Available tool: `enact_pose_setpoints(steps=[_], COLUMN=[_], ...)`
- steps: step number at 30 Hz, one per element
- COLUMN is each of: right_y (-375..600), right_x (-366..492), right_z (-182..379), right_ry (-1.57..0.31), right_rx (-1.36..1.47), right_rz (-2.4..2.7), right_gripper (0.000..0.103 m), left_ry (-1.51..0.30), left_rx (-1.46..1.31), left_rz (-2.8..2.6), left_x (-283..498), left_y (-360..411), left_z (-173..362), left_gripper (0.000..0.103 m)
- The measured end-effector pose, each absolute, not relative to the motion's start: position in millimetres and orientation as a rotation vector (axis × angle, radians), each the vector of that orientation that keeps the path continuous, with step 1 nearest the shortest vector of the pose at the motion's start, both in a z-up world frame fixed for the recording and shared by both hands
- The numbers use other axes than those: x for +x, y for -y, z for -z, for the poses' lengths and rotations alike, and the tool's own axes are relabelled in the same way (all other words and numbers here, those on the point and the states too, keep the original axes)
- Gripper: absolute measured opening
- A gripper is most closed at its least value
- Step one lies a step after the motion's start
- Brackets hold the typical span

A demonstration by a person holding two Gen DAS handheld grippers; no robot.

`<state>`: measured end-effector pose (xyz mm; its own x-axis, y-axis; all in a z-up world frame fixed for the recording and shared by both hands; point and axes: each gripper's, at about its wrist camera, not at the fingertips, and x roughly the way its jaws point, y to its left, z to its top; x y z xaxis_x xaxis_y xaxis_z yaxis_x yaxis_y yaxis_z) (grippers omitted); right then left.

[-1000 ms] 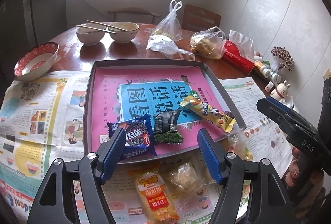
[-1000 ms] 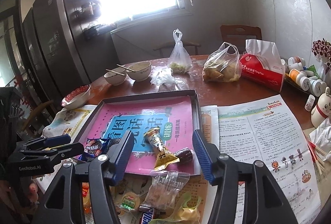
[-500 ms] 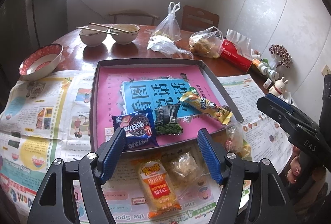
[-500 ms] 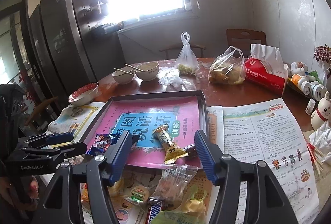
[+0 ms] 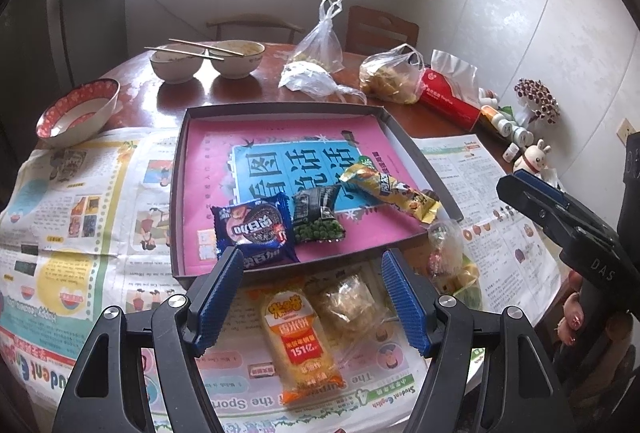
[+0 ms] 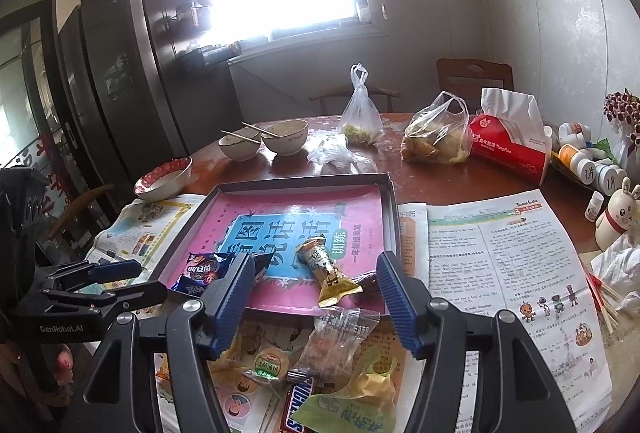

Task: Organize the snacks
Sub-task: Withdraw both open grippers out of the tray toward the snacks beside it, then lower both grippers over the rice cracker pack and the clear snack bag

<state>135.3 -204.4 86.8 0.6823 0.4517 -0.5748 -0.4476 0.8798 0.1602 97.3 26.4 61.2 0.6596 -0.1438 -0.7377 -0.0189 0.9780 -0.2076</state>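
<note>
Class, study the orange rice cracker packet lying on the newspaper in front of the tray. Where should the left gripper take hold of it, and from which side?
Grip the orange rice cracker packet across its narrow width at mid-body, coming down from above. It lies flat on the newspaper, long axis running away from the open left gripper, so its long edges already face the two fingers. The clear-wrapped snack beside its right edge crowds that side.

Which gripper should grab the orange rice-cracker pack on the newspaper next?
Left. The open left gripper hangs directly over the orange rice-cracker pack, framed between its fingers. The open right gripper sits over the clear-wrapped snacks instead, further right.
</note>
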Motion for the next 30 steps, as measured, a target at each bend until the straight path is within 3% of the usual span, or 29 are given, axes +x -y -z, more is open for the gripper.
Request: enact_pose_setpoints(steps=[30], right_y=[205], right_x=[119], right_z=[-80], right_ry=[-0.677], right_rx=[-0.024], right_rz=[-0.509], right_gripper=[0.063], left_ry=[-0.935], left_rx=[-0.165], left_rz=[0.134], left_x=[92], left_y=[5], left_z=[-39], left_gripper=[0.073])
